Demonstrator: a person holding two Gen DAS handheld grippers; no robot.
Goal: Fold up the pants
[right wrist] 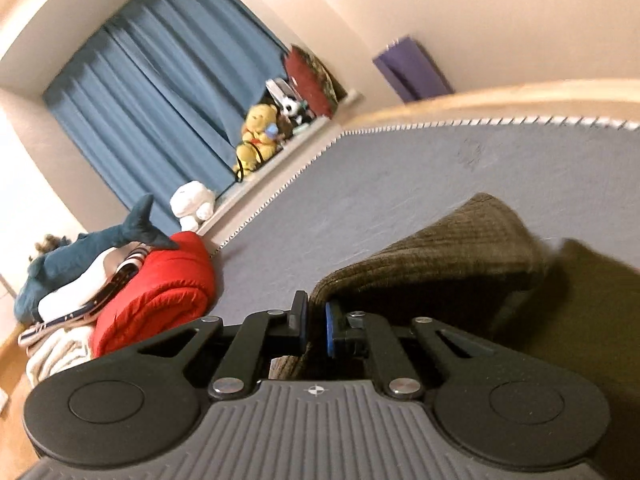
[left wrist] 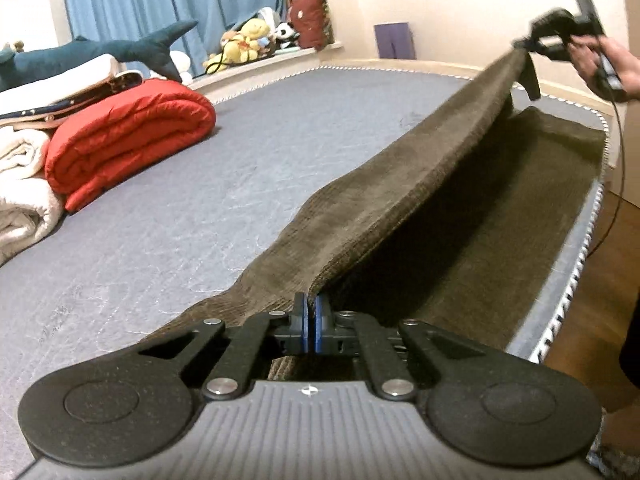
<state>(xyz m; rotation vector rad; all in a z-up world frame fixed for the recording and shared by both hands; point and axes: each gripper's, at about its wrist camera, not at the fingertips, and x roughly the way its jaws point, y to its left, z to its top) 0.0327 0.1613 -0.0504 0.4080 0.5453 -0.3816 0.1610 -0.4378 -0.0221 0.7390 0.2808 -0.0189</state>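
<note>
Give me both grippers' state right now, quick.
Left gripper: shut on the pants, near edge.
Right gripper: shut on the pants, other end, lifted off the mattress.

Location: home bedroom. Indicators: grey mattress (left wrist: 200, 184) across centre frame; folded red quilt (left wrist: 128, 136) at left; blue curtains (left wrist: 160, 4) upper left; plush toys (left wrist: 248, 40) along the window ledge.

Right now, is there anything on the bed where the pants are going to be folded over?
Nothing visible. Both claws, left claw and right claw, already grip the brown pants. The red blanket sits far off on the mattress.
</note>
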